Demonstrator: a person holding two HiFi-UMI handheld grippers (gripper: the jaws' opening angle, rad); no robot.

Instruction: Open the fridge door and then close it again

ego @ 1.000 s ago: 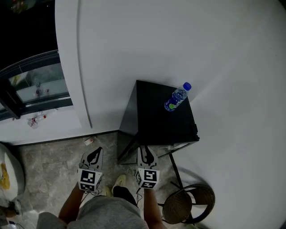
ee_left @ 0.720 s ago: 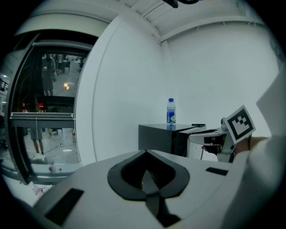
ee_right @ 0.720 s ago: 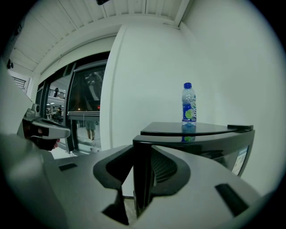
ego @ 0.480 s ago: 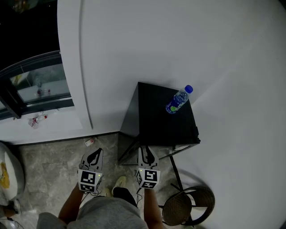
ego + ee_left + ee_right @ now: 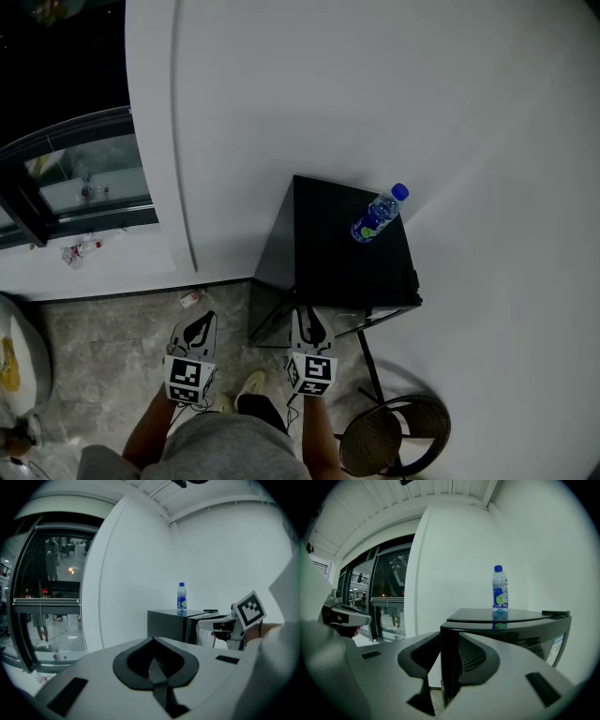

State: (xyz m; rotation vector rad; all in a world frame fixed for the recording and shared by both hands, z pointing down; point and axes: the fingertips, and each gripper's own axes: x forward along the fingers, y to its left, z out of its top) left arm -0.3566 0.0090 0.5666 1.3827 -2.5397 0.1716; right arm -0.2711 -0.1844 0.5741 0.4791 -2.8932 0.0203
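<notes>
A small black fridge (image 5: 337, 253) stands against the white wall with a water bottle (image 5: 375, 216) on top. My right gripper (image 5: 307, 323) is at its front left corner. In the right gripper view the door's black edge (image 5: 449, 658) stands between the jaws and my right gripper (image 5: 443, 667) is shut on it. The left gripper view shows the fridge (image 5: 168, 623) with the door slightly ajar, pale inside behind it, and the bottle (image 5: 182, 596). My left gripper (image 5: 199, 322) hangs over the floor left of the fridge; there my left gripper (image 5: 152, 665) is shut and empty.
A round wicker stool (image 5: 394, 431) stands right of me. A white pillar (image 5: 159, 141) and a dark glazed window (image 5: 84, 178) are at the left. Small litter (image 5: 187, 298) lies on the grey floor. My shoes (image 5: 251, 380) are between the grippers.
The head view has drifted slightly, so the fridge sits a little further right and lower. Both grippers keep their places.
</notes>
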